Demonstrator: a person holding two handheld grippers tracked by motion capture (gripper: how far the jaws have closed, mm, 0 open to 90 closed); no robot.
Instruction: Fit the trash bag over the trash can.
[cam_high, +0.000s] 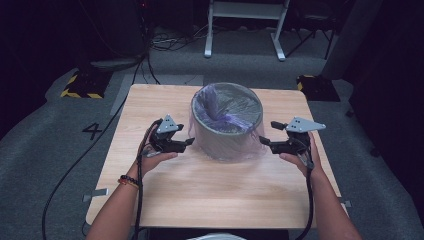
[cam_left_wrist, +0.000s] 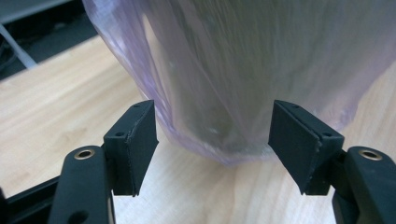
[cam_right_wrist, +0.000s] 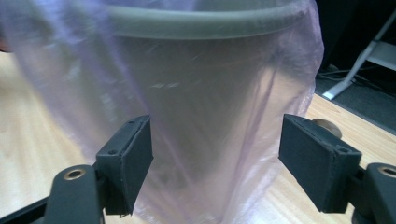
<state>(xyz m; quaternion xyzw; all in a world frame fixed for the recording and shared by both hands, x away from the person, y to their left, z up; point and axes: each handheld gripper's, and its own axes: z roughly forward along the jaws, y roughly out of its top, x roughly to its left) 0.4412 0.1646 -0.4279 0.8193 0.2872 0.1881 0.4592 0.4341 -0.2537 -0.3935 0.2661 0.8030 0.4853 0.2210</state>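
Grey bin (cam_high: 227, 131) lined with a thin purple bag (cam_high: 223, 106) stands on the wooden table (cam_high: 210, 200), a spread gripper at either side of it.

Plastic film is folded over the bin's rim and drapes loosely down its outer wall to the tabletop, with the bin set near the middle of the table's far edge. Left gripper (cam_high: 189, 142) hovers just beside the bin's left flank, its jaws apart and gripping nothing; in the left gripper view the bag (cam_left_wrist: 243, 70) hangs beyond the two pads, untouched by them. Right gripper (cam_high: 263, 141) waits just off the right flank, jaws likewise wide and empty, the draped film (cam_right_wrist: 196, 116) and grey rim (cam_right_wrist: 201, 23) showing past them in the right gripper view.
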